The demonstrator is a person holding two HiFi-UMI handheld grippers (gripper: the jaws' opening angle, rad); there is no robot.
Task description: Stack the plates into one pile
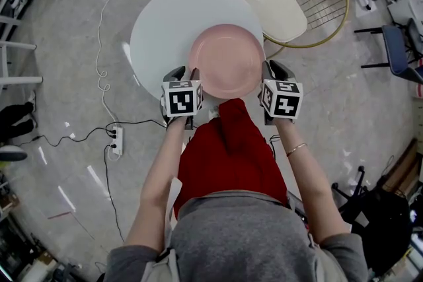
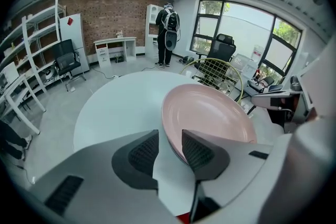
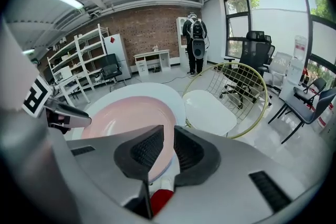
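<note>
While the pink plate point(image 1: 226, 59) lies on the round white table point(image 1: 168, 16), near the table edge closest to the person, one gripper stands at each side of its near rim.

Left gripper point(image 1: 185, 73): positioned at the plate's left near edge. In the left gripper view the left gripper point(image 2: 169, 141) has its jaws apart. The ribbed pads point(image 2: 143, 152) press on nothing. Bare table surface point(image 2: 115, 107) shows through the gap, and the plate's rim point(image 2: 210, 113) sits just behind the right-hand pad.

Right gripper point(image 1: 269, 67): positioned at the plate's right near edge. In the right gripper view the right gripper point(image 3: 168, 147) has its jaws drawn close, and the plate's rim point(image 3: 126, 115) runs into the narrow gap between the two pads point(image 3: 148, 149), which clamp it.

Whether further plates lie beneath the pink one cannot be determined.

Surroundings: a white-seated chair with a gold wire frame point(image 1: 272, 3) stands just beside the table's far right side. A red garment point(image 1: 231, 148) covers the person's lap below the table edge. A power strip point(image 1: 117, 141) lies on the floor to the left.
</note>
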